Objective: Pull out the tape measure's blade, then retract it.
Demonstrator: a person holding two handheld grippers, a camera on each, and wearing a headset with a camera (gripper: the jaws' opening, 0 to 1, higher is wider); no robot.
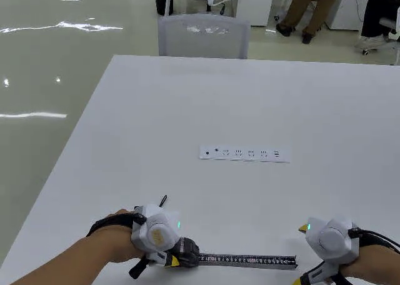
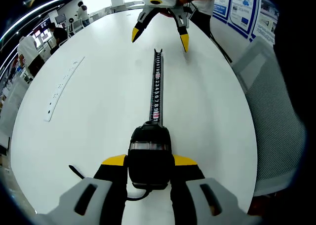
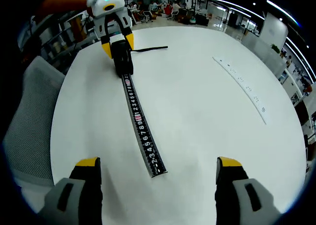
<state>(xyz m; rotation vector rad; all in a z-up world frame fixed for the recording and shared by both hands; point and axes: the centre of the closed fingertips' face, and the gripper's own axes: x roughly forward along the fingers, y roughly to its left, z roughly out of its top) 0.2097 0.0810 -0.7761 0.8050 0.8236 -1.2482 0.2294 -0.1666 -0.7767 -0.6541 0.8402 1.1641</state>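
Head view has the tape measure at the near edge of the white counter (image 1: pixel 187 97). Its dark case (image 1: pixel 183 255) is clamped in the left tongs (image 1: pixel 175 259), and the blade (image 1: pixel 247 260) lies flat on the counter, running out toward the right tongs (image 1: pixel 305 254).

Left gripper view confirms the hold: both yellow-tipped jaws press the sides of the case, and the blade leads straight away from it. Right gripper view shows the right tongs spread wide and holding nothing. The blade's hook (image 3: pixel 159 171) rests on the counter just ahead of the gap between the jaws, touching neither. A power strip (image 1: pixel 244 154) lies well apart, toward the middle of the counter.

By my reading the pull-out is done and the retract step is at hand. The blade lies extended with nothing gripping its end, so a lock or friction is probably holding it, though I cannot make out a lock on the case. The next move likely calls for a firm hold on the case by the left tongs while the blade is freed or fed back. Pinching the hook with the right tongs would guide it home and stop it whipping.
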